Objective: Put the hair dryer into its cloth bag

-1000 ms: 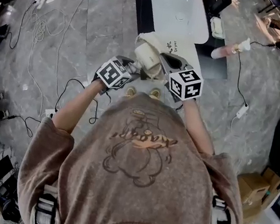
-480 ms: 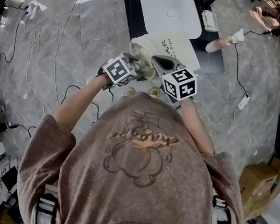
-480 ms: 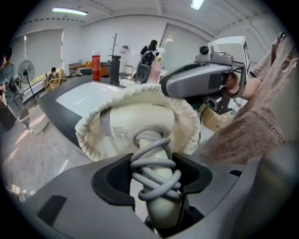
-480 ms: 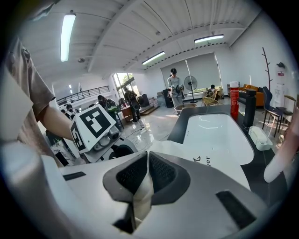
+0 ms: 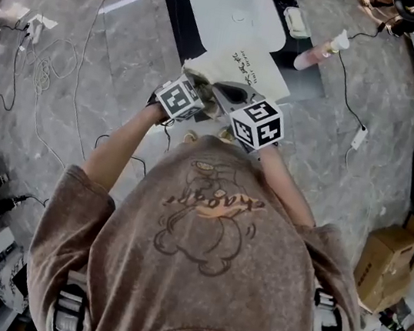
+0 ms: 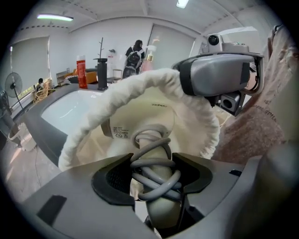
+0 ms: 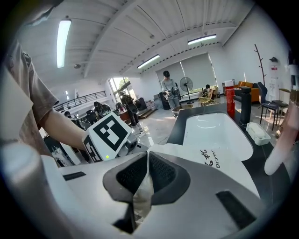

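My left gripper (image 6: 152, 170) is shut on the handle of the cream hair dryer (image 6: 156, 205), which has its grey cord (image 6: 154, 170) wound around it. The dryer's head (image 6: 135, 123) sits inside the open mouth of the white cloth bag (image 6: 140, 84), ringed by its fleecy rim. My right gripper (image 7: 145, 175) is shut on a fold of the bag's rim (image 7: 140, 193) and holds the mouth up. The printed bag body (image 7: 205, 161) stretches toward the sink. In the head view both marker cubes (image 5: 179, 98) meet at the bag (image 5: 242, 65), close to the person's chest.
A white sink basin (image 5: 232, 9) in a dark counter lies just beyond the bag. A pink bottle (image 5: 318, 52) and a soap dish (image 5: 296, 21) stand to its right. Cables (image 5: 50, 74) trail on the marble floor. People and furniture fill the background.
My left gripper has moved in toward the bag mouth and rolled a little, so less of the dryer's pale body shows between the cubes. The right gripper has kept its hold.
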